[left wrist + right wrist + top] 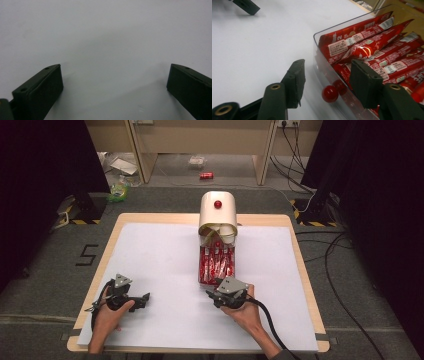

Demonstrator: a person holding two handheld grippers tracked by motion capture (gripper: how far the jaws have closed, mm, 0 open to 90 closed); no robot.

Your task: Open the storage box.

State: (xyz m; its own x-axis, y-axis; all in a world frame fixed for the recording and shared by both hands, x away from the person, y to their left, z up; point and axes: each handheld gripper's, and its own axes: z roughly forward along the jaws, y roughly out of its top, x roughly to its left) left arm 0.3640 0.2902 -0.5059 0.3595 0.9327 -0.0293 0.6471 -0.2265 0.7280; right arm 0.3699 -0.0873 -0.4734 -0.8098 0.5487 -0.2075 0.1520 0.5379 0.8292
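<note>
Clear drawer (216, 265) is sitting pulled out toward me from the cream dispenser box (218, 212) at the far middle of the counter (150, 250). It's packed with red snack sticks (367, 45) lying lengthwise, some stacked on top and angled.

Red knob (329, 93) on the drawer's front wall is the handle; I'm reading the pull-out as done or nearly done, since the drawer is mostly out of the box.

Right hand-held gripper (327, 82) is straddling that knob: jaws spread, one outside on the white sheet side, the other over the front wall by the packets. Pads aren't pressing on the knob; there's a gap on both sides. So it's positioned at the handle, not pinching it. In the high view it (227, 295) is sitting right at the drawer's near end.

Left hand-held gripper (112, 82) is parked on the bare white sheet, jaws wide apart, nothing between them. In the high view it (131, 300) is well left of the drawer, pointing inward, kept clear of the work.

Around: a second red knob (218, 204) on the box top. Off the counter, on the floor behind: a red can (206, 175) and some litter, plus cables at right. None of it is interfering.

In the way: the drawer's front wall and the top packets sit close to the right jaws, so any packet grab means going over that wall.
</note>
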